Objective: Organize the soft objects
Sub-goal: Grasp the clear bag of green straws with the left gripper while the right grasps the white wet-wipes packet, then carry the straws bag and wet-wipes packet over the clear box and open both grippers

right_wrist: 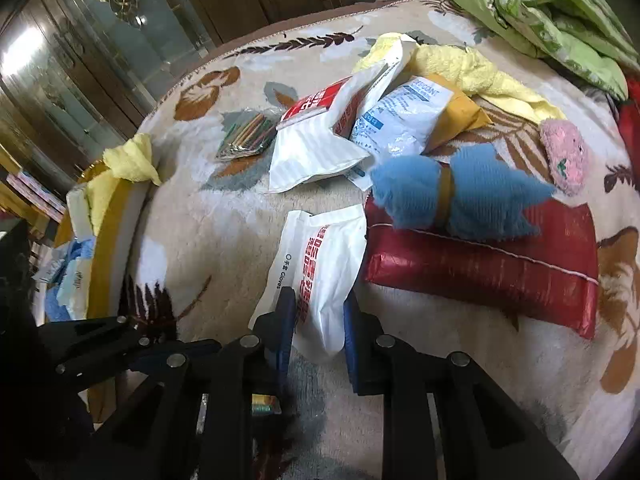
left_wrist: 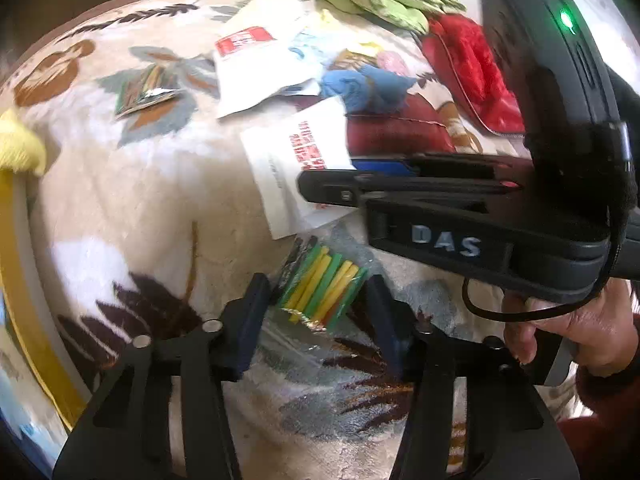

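Left gripper (left_wrist: 318,300): jaws partly apart, straddling a clear packet of green and yellow sticks (left_wrist: 320,286) that lies on the leaf-patterned blanket (left_wrist: 140,208); whether the pads press on the packet cannot be told. Right gripper (right_wrist: 318,326): jaws drawn close together and clamped on the near end of a white glove bag with red print (right_wrist: 316,264). The bag's far end rests on the blanket. Just right of the bag lies a red woven sack (right_wrist: 500,276), with a blue fluffy bundle (right_wrist: 460,192) resting on its far edge. Further off: a second stick packet (right_wrist: 246,136), white pouches (right_wrist: 320,148), a yellow towel (right_wrist: 472,72), a pink plush item (right_wrist: 564,160). At the far right lies a green quilt (right_wrist: 540,12)
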Action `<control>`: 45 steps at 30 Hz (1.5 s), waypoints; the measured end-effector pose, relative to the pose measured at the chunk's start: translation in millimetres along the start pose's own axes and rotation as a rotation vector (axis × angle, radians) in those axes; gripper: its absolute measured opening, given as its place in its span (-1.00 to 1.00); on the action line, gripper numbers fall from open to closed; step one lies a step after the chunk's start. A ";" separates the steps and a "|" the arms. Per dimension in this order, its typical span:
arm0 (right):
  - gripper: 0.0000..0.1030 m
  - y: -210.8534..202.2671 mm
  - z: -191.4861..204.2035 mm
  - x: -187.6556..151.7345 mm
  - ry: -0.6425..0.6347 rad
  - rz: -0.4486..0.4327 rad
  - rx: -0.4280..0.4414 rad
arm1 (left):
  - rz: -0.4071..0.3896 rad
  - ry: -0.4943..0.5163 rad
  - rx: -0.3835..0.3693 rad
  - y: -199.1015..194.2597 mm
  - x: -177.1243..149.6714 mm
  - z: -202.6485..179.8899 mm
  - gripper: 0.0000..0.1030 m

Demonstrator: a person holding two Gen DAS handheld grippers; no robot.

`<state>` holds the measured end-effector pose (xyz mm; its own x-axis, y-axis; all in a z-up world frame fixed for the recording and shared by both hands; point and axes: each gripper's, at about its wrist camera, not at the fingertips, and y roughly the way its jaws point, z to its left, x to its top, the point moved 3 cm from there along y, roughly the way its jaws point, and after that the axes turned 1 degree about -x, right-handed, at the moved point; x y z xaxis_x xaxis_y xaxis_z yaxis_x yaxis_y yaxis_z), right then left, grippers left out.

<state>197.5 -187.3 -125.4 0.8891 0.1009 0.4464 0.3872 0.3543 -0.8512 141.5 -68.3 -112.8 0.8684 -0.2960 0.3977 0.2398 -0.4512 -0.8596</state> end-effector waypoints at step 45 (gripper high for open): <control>-0.83 -27.4 1.1 -13.8 0.242 -0.039 0.358 | -0.148 -0.115 0.121 -48.2 -26.9 6.9 -0.64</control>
<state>174.3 -197.4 -107.9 0.9237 -0.1245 0.3623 0.3501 0.6581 -0.6666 109.5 -32.7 -84.3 0.8621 -0.1326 0.4890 0.4126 -0.3764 -0.8295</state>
